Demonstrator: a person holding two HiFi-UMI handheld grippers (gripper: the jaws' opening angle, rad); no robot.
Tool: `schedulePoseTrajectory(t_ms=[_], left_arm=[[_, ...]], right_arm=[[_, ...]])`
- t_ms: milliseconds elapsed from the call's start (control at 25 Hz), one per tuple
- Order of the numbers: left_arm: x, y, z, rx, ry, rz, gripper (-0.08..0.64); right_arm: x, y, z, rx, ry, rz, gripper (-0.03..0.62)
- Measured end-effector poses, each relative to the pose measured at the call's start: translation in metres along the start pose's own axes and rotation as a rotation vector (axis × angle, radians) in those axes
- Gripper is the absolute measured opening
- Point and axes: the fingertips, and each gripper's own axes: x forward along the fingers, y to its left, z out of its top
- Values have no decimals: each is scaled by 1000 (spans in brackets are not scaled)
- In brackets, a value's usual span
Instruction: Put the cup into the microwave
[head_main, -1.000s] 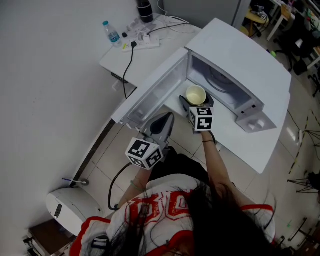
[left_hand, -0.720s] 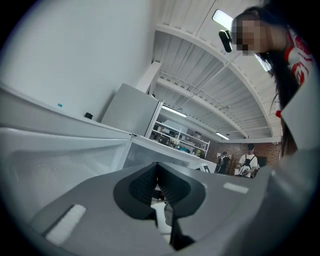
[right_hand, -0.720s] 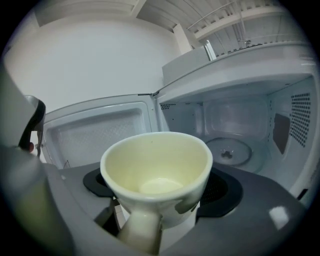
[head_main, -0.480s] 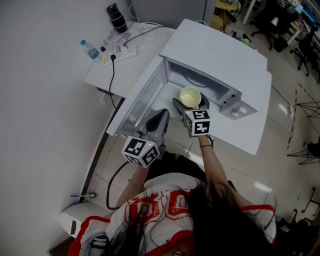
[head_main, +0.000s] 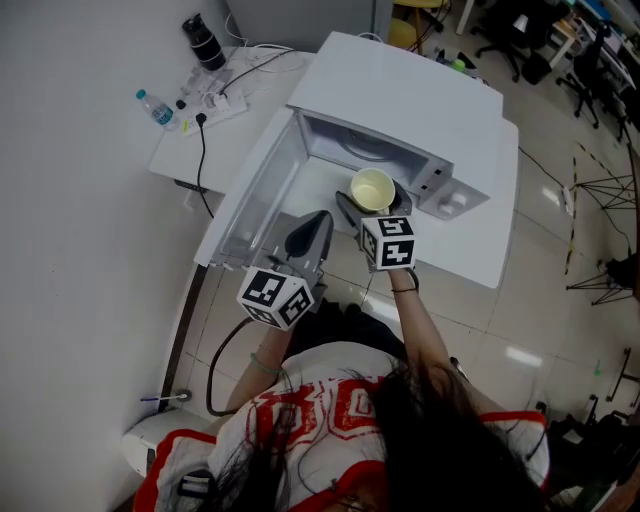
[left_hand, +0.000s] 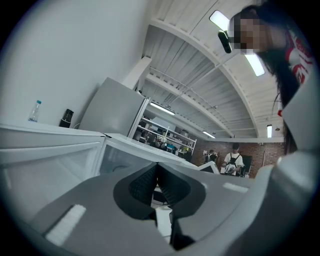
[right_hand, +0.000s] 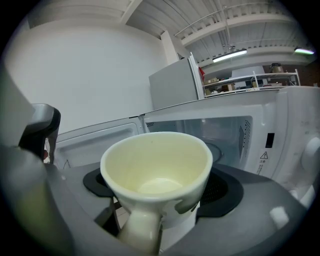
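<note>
Pale yellow cup (right_hand: 156, 165), white microwave (head_main: 400, 95), grey left tongs (left_hand: 157, 172), black-and-white square-patterned marker cube (head_main: 388, 242)

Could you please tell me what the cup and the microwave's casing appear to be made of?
The cup looks like glazed ceramic: pale cream, thick rounded rim, soft sheen; hard plastic cannot be excluded. The microwave casing looks like white painted sheet metal, smooth and flat, though it could be plastic.

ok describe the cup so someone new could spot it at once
Find the big white microwave with its door wide open. Just before its cavity, the right gripper clamps a pale yellow cup, empty, handle toward the gripper. Its close neighbours are all white, grey or black.
</note>
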Motion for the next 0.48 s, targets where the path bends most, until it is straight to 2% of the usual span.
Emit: schedulePoseTrajectory(t_ms=[240, 480], left_arm=[[-3, -17, 2, 5, -36, 37, 0], [-5, -24, -9, 11, -10, 50, 0]], right_arm=[[-9, -5, -2, 0, 5, 23, 471], [-8, -8, -2, 5, -1, 34, 471]])
